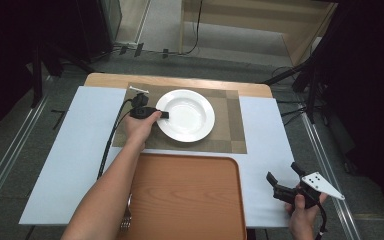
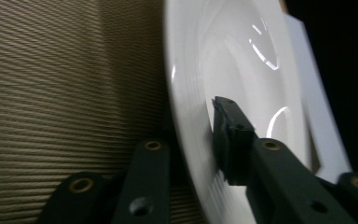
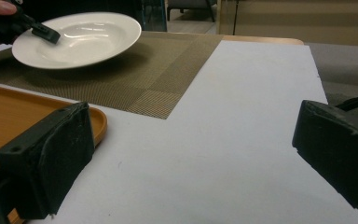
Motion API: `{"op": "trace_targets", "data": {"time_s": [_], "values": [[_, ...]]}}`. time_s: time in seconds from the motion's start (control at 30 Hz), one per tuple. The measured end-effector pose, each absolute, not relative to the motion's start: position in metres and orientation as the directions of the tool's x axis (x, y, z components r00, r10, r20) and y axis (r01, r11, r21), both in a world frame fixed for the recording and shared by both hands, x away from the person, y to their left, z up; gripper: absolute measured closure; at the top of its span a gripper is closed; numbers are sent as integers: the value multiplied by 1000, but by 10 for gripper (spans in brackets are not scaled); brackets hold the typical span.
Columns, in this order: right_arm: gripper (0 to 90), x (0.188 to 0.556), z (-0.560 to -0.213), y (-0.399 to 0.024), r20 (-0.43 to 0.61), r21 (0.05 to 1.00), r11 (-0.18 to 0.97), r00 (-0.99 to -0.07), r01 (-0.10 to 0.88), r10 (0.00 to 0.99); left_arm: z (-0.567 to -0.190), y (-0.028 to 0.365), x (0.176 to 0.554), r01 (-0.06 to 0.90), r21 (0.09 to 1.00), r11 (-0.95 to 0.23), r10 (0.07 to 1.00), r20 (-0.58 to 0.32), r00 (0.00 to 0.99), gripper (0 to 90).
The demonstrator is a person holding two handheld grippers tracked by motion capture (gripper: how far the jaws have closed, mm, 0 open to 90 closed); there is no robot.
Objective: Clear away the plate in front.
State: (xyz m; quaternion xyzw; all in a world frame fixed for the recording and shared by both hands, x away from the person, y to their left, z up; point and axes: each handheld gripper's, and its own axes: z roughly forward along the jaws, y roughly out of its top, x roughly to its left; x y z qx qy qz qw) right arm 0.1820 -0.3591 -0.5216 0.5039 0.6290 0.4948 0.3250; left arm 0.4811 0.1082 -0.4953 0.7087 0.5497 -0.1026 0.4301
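We see the left claw (image 1: 163, 114) clamped on the near-left rim of the white plate (image 1: 187, 114), one jaw lying over the rim on the plate's upper face and the other tucked beneath it. In the left gripper view the upper pad presses flat on the inner slope of the plate (image 2: 242, 60), while the lower jaw sits under the rim against the woven placemat (image 2: 60, 79). The plate rests on that brown placemat (image 1: 227, 127) toward the far side of the worktop (image 1: 80, 150); in the right gripper view its gripped side (image 3: 74, 39) looks raised a little off the mat, with a shadow below it. The left hand (image 1: 141, 127) reaches in over the mat's left edge.

We find the right claw (image 1: 284, 179) at the near-right corner of the worktop, held level in the right hand (image 1: 305, 210), well apart from the plate. Its jaws stand wide apart with nothing between them; through the gap we see only the white sheet (image 3: 242, 130).

An orange wooden tray (image 1: 190, 195) lies at the near edge, just beside the placemat, and a fork (image 1: 126, 217) sits at the tray's left side by the left forearm
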Motion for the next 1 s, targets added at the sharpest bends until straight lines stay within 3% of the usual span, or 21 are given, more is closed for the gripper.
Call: {"op": "trace_targets", "data": {"time_s": [0.2,1.0], "values": [[0,182,-522,-357,73,950,19,-283,311,956,-480,101,471,817,564,-125,699,-534,475,798],[0,181,-521,-356,61,954,27,-283,298,957,-477,115,467,819,571,-63,679,-577,454,804]]}}
